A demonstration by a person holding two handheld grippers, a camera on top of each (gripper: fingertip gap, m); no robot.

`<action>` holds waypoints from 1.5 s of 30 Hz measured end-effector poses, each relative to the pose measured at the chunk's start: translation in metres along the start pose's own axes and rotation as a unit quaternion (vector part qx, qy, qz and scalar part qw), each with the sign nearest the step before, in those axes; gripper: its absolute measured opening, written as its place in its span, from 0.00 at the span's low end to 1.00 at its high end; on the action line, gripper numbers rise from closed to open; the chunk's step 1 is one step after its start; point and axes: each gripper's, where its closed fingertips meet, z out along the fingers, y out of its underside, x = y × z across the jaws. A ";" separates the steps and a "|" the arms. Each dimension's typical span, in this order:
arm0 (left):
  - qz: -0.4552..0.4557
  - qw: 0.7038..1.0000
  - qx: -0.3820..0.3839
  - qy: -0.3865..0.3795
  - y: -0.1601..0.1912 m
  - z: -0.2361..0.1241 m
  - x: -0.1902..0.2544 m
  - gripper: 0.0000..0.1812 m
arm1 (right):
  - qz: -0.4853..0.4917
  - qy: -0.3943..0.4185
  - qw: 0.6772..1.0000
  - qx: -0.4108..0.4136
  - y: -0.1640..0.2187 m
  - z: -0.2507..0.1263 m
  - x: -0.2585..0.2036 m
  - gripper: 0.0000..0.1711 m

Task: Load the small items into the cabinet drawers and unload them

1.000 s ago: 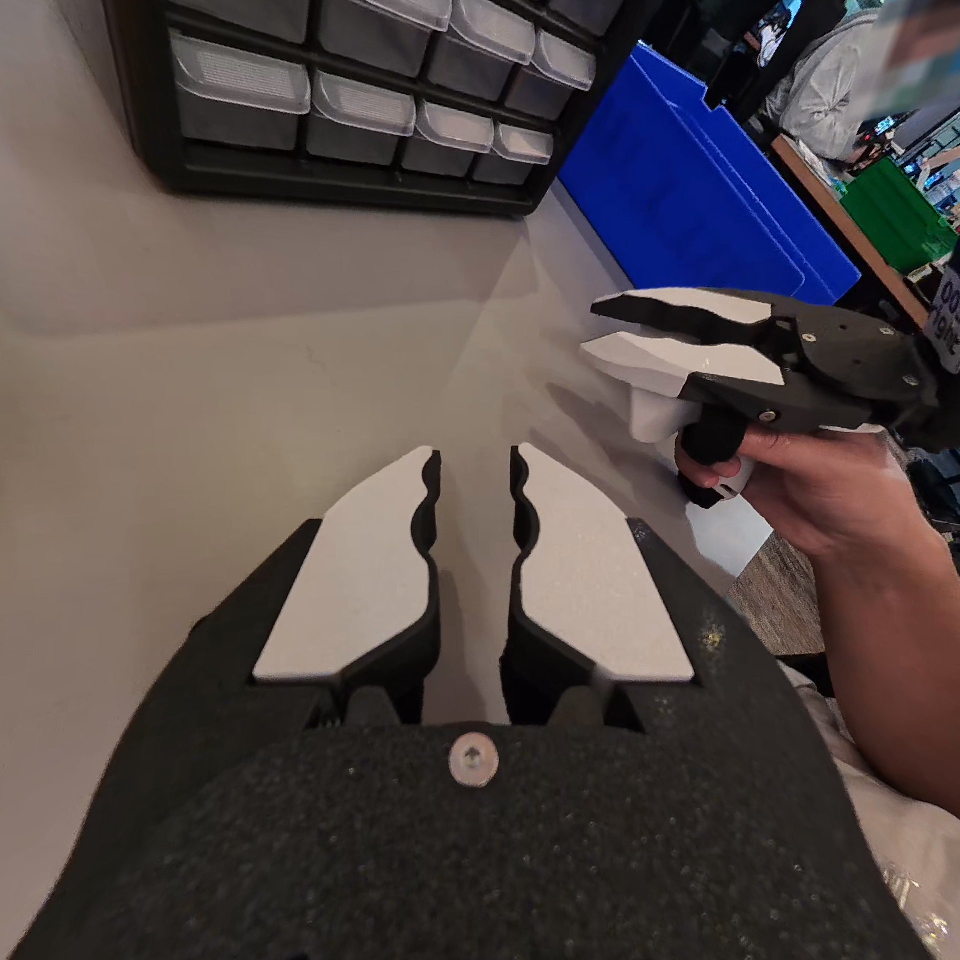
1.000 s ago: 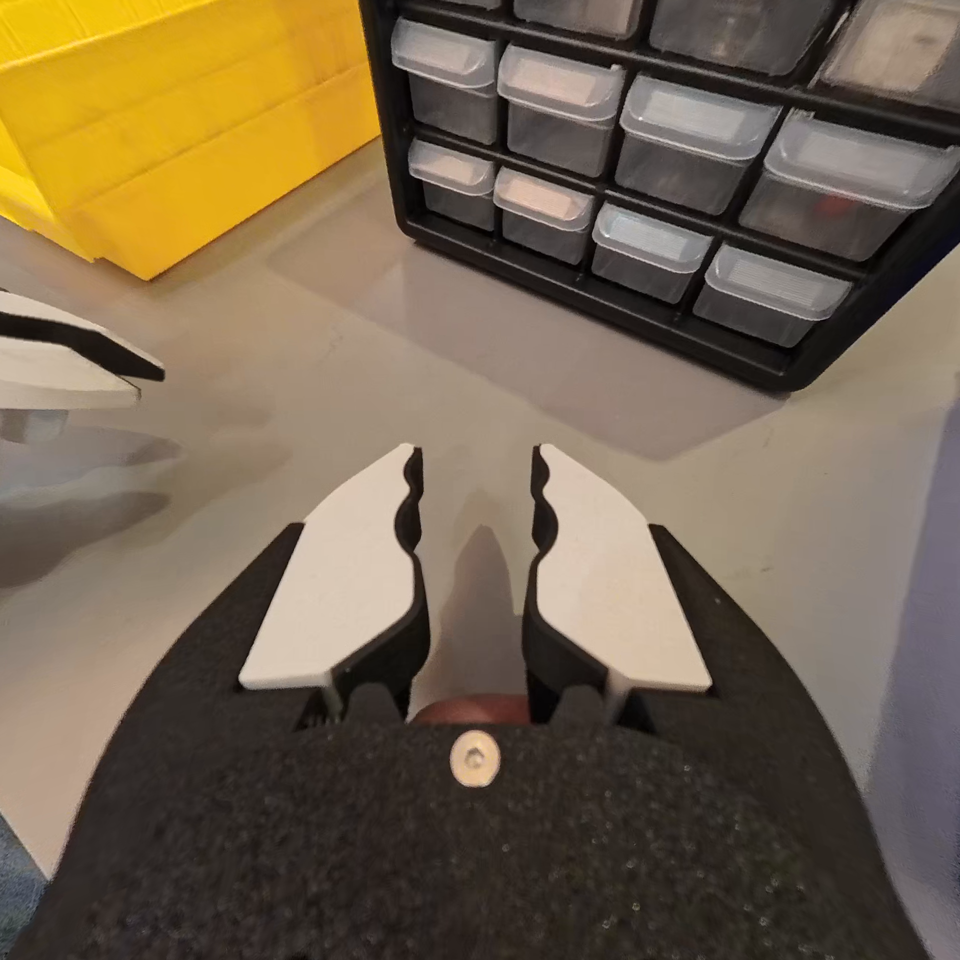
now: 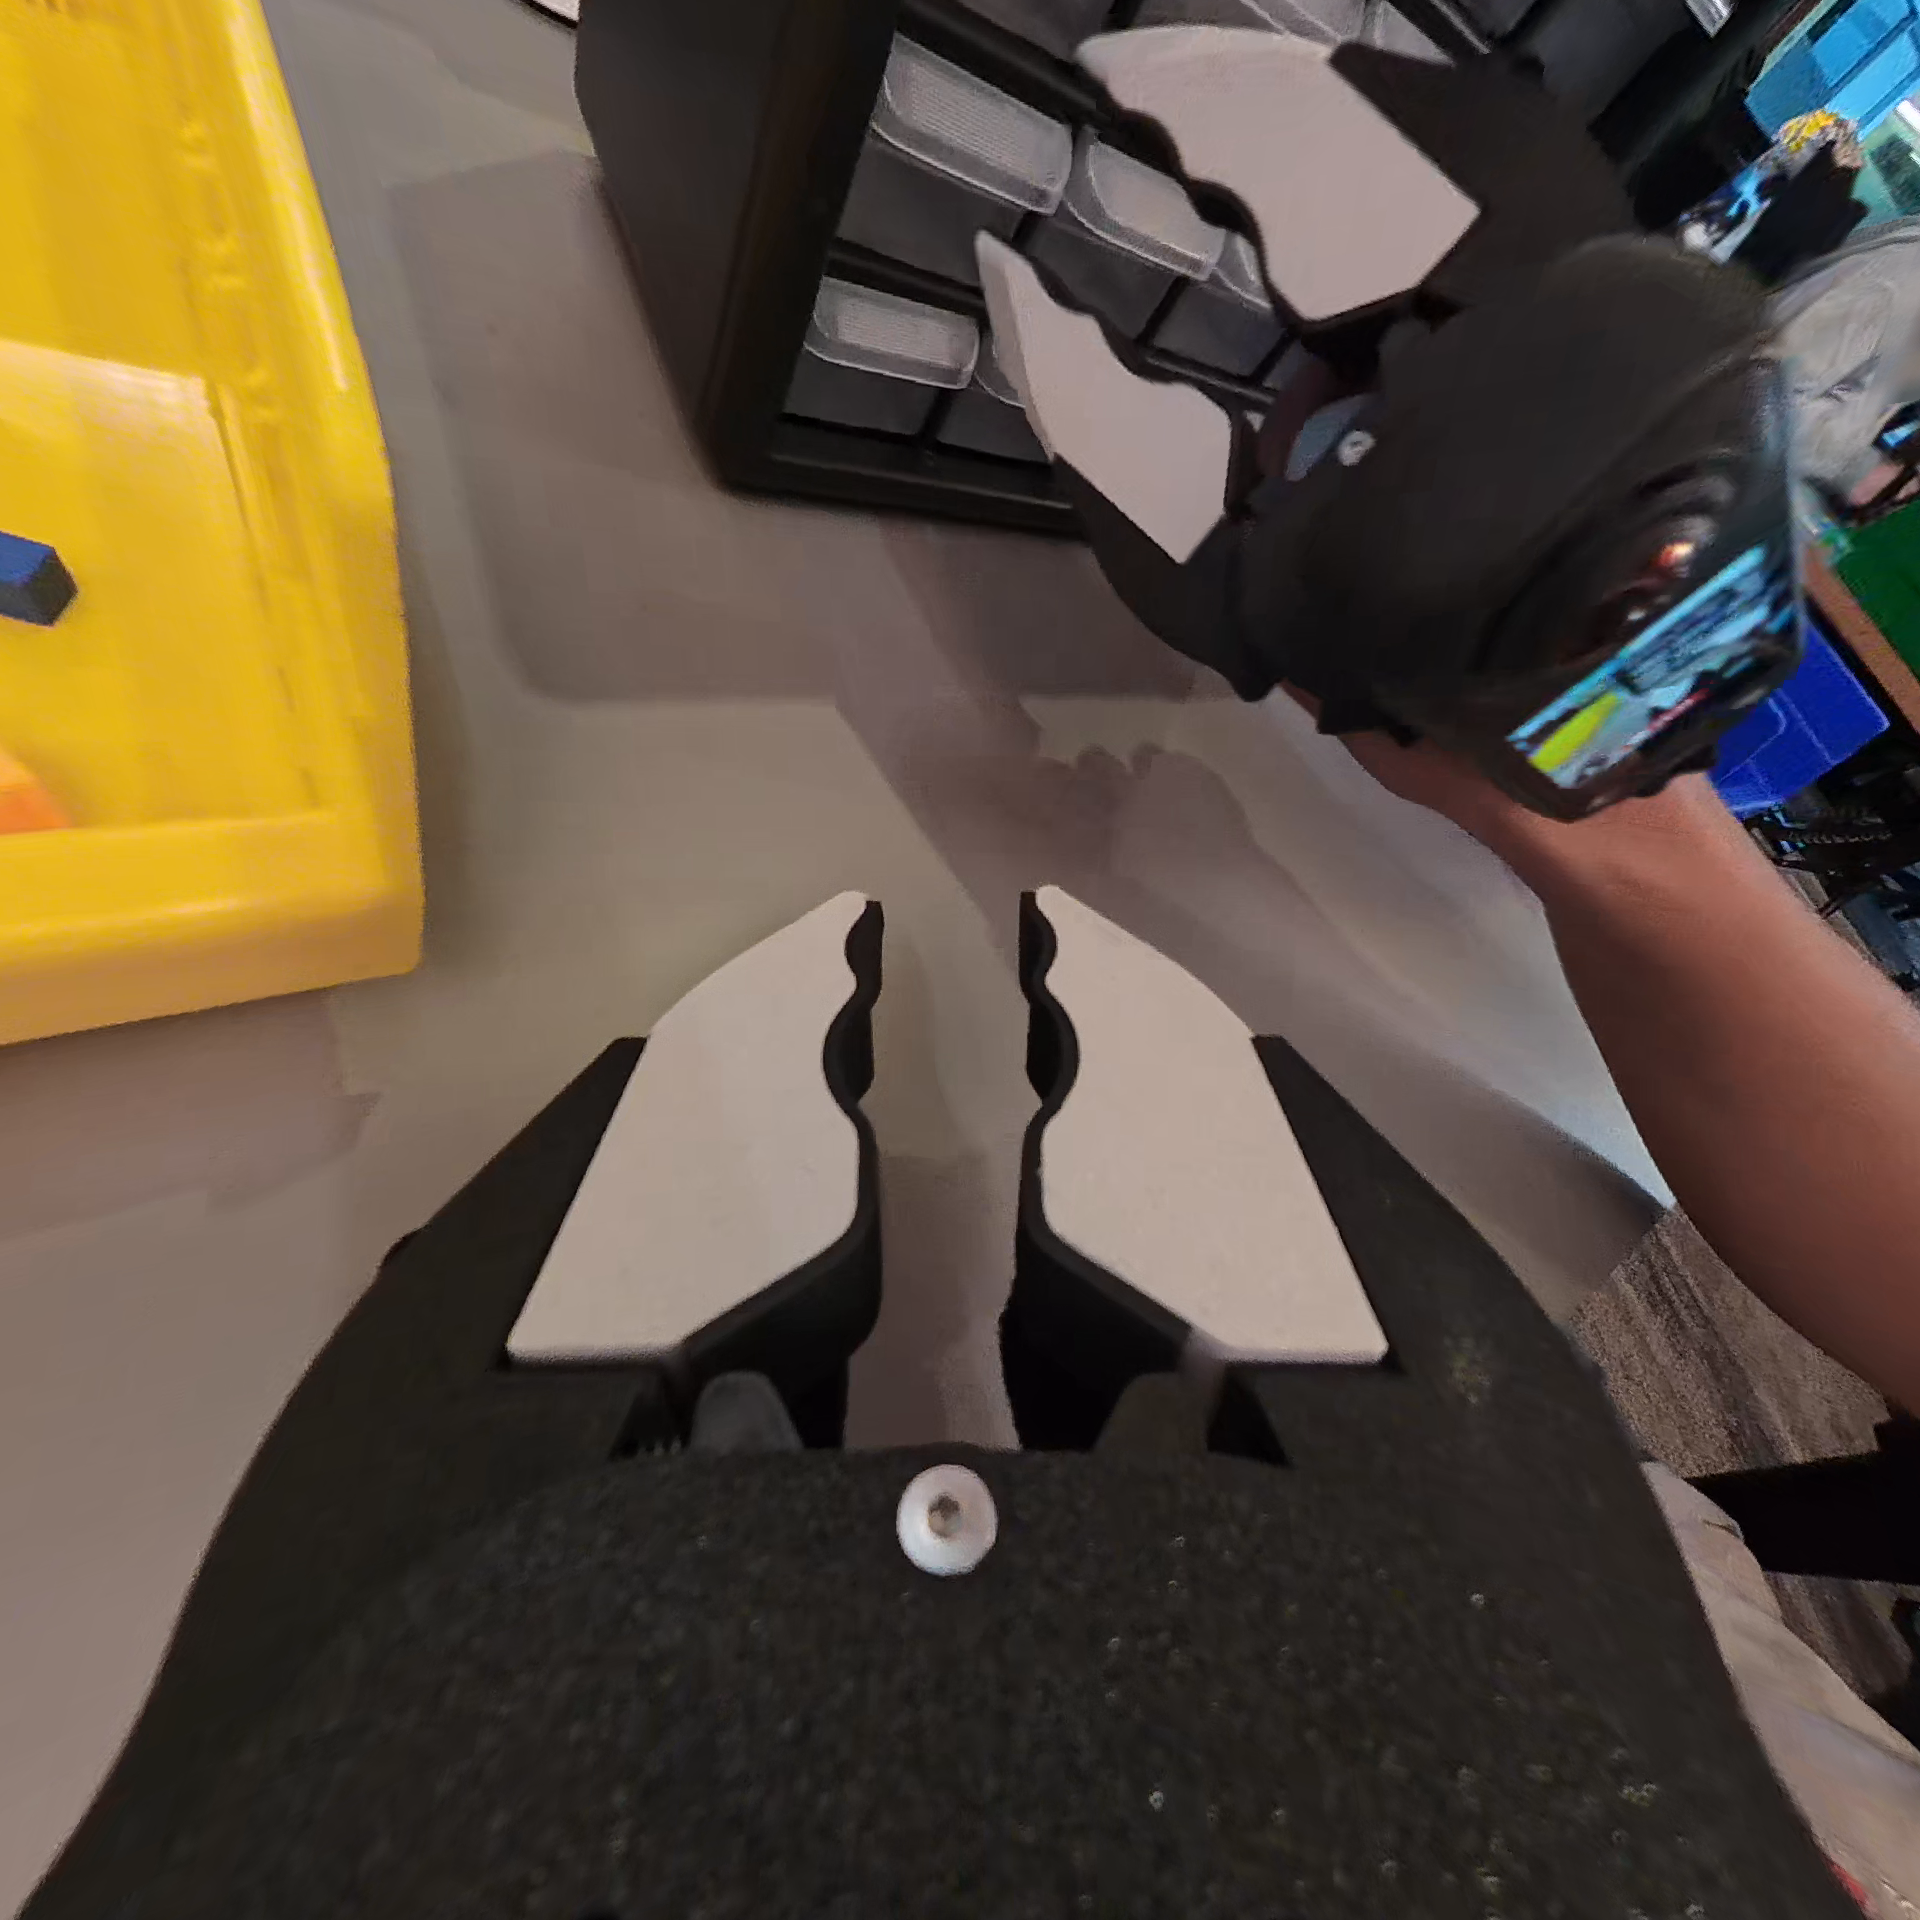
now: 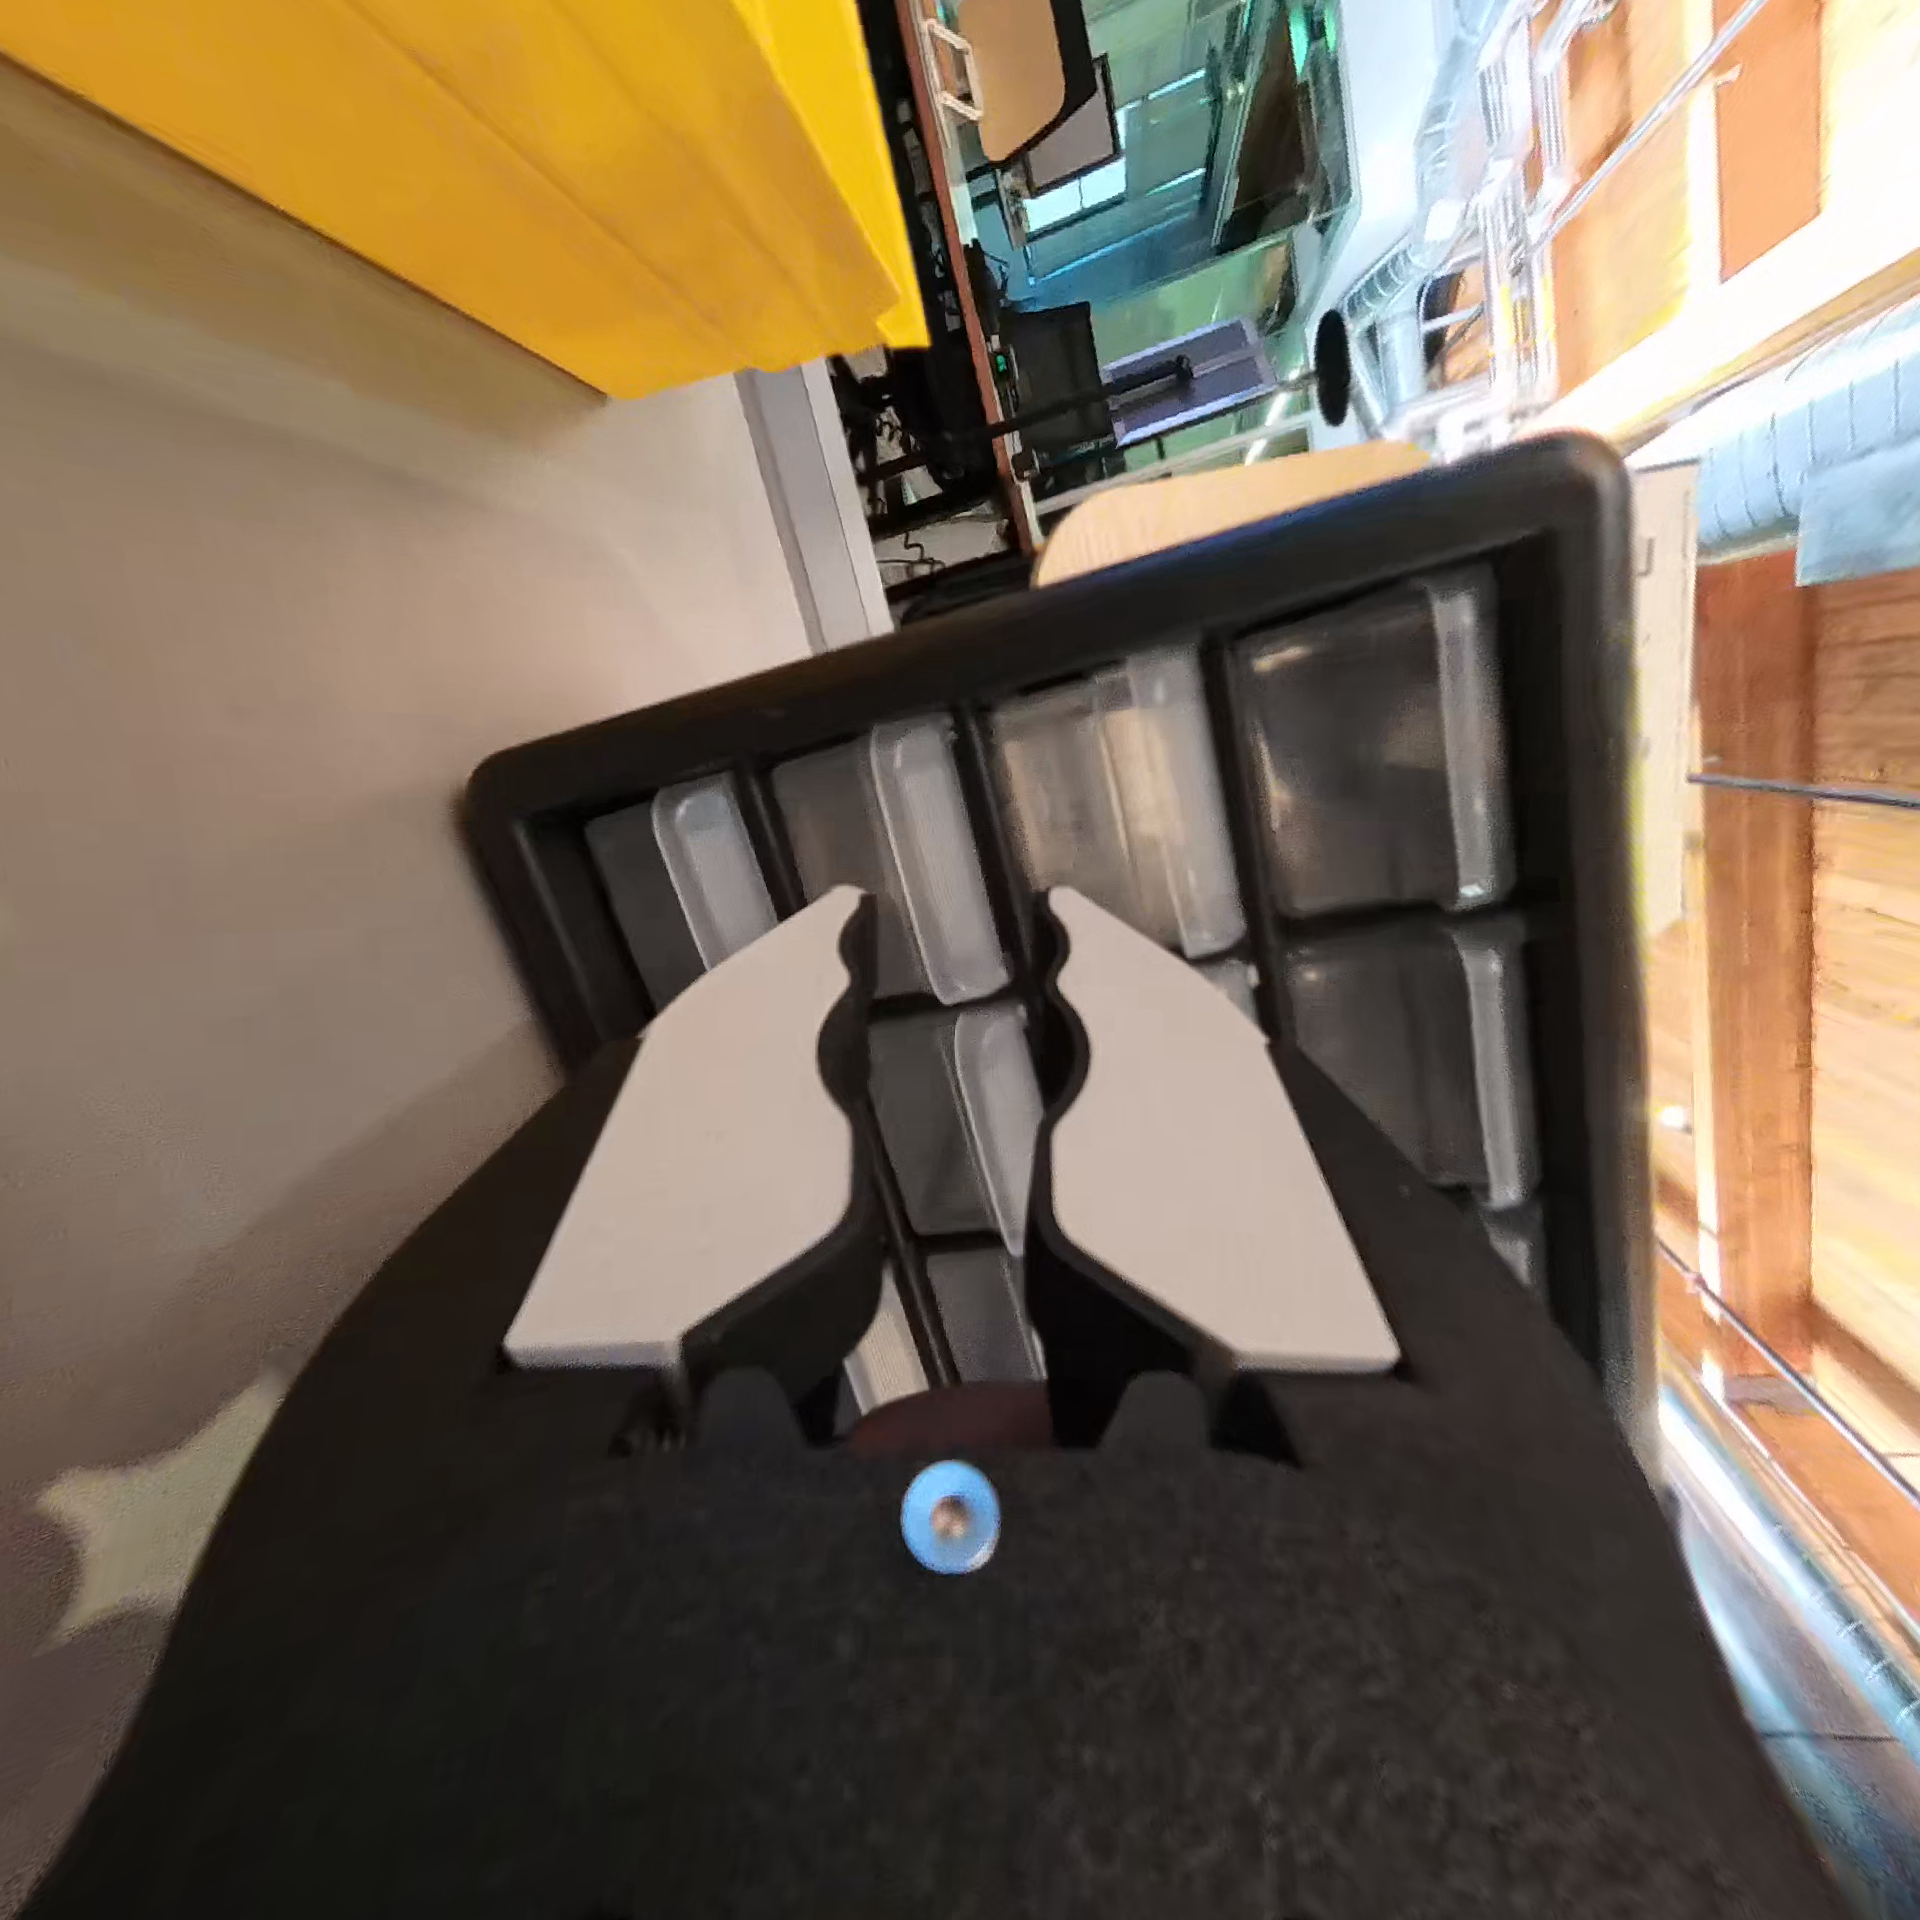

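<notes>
Hovering empty with fingers parted, the right gripper (image 4: 951, 914) faces the cabinet (image 4: 1579, 727), the left gripper (image 3: 948, 914) likewise.

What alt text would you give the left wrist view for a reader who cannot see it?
The left gripper, fingers open and empty, hovers over a grey table. Ahead, the right gripper, held in a hand and also open, points at a black drawer cabinet; a yellow bin sits at left.
</notes>
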 end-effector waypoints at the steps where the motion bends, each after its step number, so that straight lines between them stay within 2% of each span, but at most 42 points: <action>1: -0.001 1.000 -0.001 0.001 0.000 0.000 0.000 0.14 | -0.004 -0.004 1.000 0.000 0.000 0.003 -0.003 0.16; 6: -0.003 1.000 -0.010 0.009 0.003 0.003 0.001 0.14 | -0.045 0.013 0.999 -0.005 0.003 0.016 -0.008 0.15; 8: -0.003 1.000 -0.013 0.010 0.004 0.004 0.002 0.14 | -0.057 0.039 0.998 -0.006 0.003 0.016 -0.003 0.10; 9: -0.002 1.000 -0.013 0.010 0.004 0.004 0.002 0.14 | -0.057 0.044 0.997 -0.006 0.002 0.014 -0.002 0.07; 14: -0.003 1.000 -0.015 0.010 0.005 0.005 0.001 0.14 | -0.042 0.040 0.998 0.002 -0.001 -0.006 -0.005 0.07; 19: -0.008 1.000 -0.016 0.013 0.004 0.004 0.001 0.14 | 0.004 0.012 0.999 0.032 -0.013 -0.038 -0.016 0.08; 22: -0.006 1.000 -0.016 0.011 0.004 0.004 0.001 0.14 | 0.072 -0.040 0.994 0.069 -0.023 -0.053 -0.021 0.08; 26: -0.005 1.000 -0.015 0.009 0.005 0.003 0.001 0.14 | 0.241 -0.085 0.964 0.080 -0.016 -0.068 -0.008 0.19; 29: -0.005 1.000 -0.015 0.008 0.004 0.004 0.001 0.14 | 0.409 -0.148 0.899 0.050 -0.005 -0.064 -0.015 0.41; 32: -0.010 1.000 -0.018 0.014 0.005 0.005 0.002 0.14 | 0.485 -0.207 0.849 0.021 -0.006 -0.050 -0.036 0.53; 36: -0.002 1.000 -0.020 0.011 0.007 0.005 0.004 0.14 | 0.539 -0.193 0.820 -0.002 -0.008 -0.024 -0.040 0.53; 39: 0.003 1.000 -0.022 0.005 0.008 0.006 0.003 0.14 | 0.537 -0.162 0.828 -0.019 -0.005 -0.008 -0.040 0.51; 40: 0.002 1.000 -0.023 0.003 0.009 0.006 0.002 0.14 | 0.526 -0.161 0.834 -0.024 -0.005 -0.007 -0.043 0.44; 43: -0.003 1.000 -0.023 0.003 0.007 0.004 -0.001 0.14 | 0.509 -0.147 0.848 -0.032 -0.001 -0.013 -0.042 0.41; 45: -0.003 1.000 -0.011 -0.012 0.001 -0.001 -0.008 0.16 | 0.518 -0.150 0.841 -0.031 -0.001 -0.021 -0.043 0.40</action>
